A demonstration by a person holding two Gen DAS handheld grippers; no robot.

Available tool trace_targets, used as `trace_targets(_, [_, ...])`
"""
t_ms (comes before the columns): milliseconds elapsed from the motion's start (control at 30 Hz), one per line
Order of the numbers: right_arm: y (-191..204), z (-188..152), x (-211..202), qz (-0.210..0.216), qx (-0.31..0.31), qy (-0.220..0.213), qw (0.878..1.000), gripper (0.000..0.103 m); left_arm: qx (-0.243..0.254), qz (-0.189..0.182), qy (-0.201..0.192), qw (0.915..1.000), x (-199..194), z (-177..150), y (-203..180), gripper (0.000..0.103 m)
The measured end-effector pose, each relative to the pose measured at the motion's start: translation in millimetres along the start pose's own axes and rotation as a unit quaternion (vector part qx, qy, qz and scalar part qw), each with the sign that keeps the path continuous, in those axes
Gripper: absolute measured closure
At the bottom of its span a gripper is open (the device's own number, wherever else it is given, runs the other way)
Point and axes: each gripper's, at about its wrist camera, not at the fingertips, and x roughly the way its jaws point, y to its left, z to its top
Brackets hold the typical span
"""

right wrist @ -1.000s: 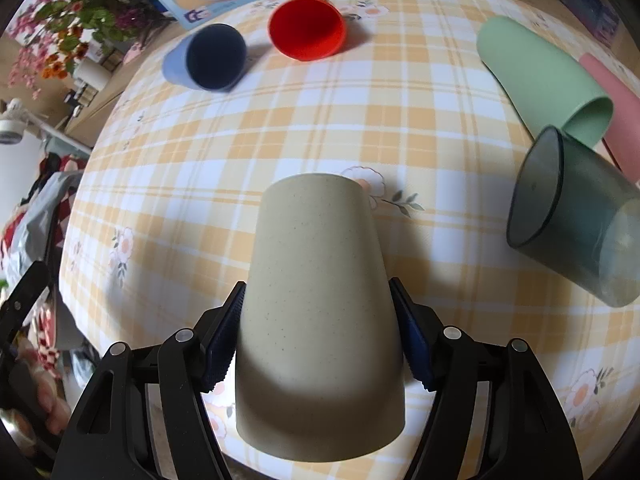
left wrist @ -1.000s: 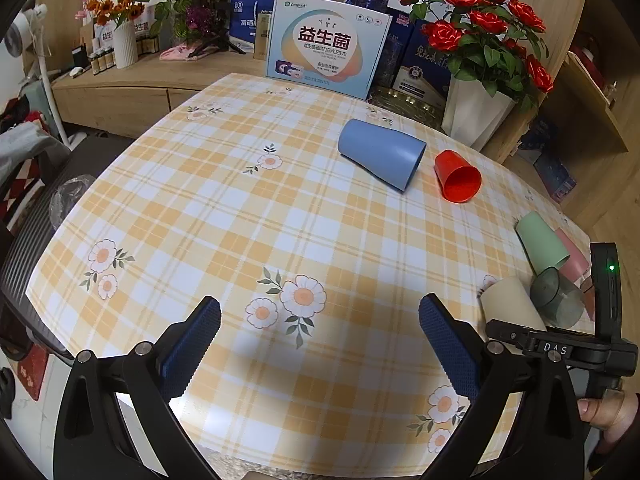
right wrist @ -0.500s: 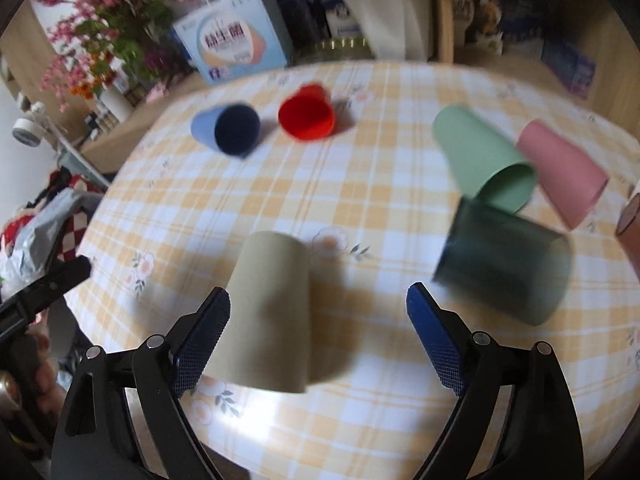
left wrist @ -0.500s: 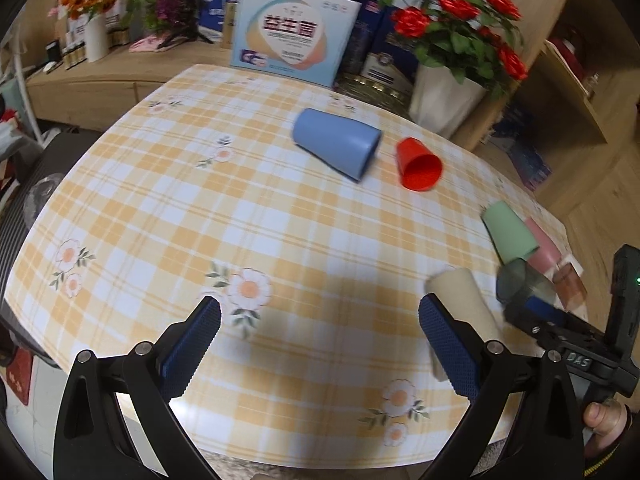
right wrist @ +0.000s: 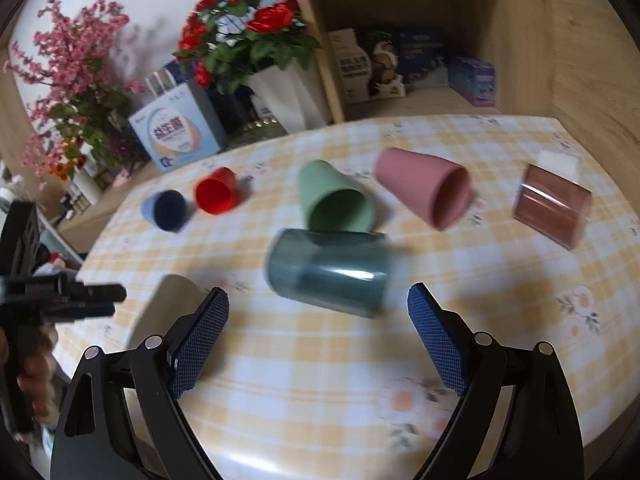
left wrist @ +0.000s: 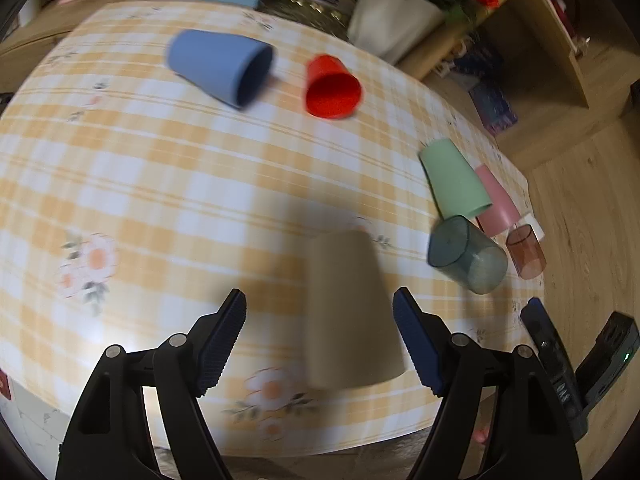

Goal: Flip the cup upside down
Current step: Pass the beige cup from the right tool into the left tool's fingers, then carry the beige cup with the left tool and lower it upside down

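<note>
A beige cup (left wrist: pixel 348 312) stands upside down on the checked tablecloth (left wrist: pixel 160 184), between the open fingers of my left gripper (left wrist: pixel 320 336), which do not touch it. It shows partly behind the left finger in the right wrist view (right wrist: pixel 168 308). My right gripper (right wrist: pixel 318 336) is open and empty, facing a dark teal see-through cup (right wrist: pixel 328 272) lying on its side. That teal cup also shows in the left wrist view (left wrist: pixel 466 254).
Lying on their sides are a blue cup (left wrist: pixel 220 66), a red cup (left wrist: pixel 332 88), a green cup (right wrist: pixel 334 198), a pink cup (right wrist: pixel 426 190) and a brown see-through cup (right wrist: pixel 552 206). Flower pots and boxes stand behind the table. The table edge runs close to both grippers.
My right gripper let go of the beige cup, opened and swung right toward the teal cup. My left gripper moved right and now brackets the beige cup.
</note>
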Motion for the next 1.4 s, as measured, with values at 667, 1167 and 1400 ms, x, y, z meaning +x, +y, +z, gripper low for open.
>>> trace_targets(667, [-47, 1, -25, 0.000, -0.034, -0.062, 0.997, 0.015, -0.027, 0.057, 0.064, 0.9959, 72, 29, -22, 0.030])
trace_targets(1167, [-56, -6, -22, 0.011, -0.022, -0.049, 0.999, 0.015, -0.028, 0.057, 0.070, 0.9955, 90, 34, -26, 0.049])
trace_targets(1400, [-58, -10, -20, 0.018, -0.007, -0.027, 0.999, 0.015, 0.003, 0.042, 0.052, 0.9977, 79, 29, -32, 0.049])
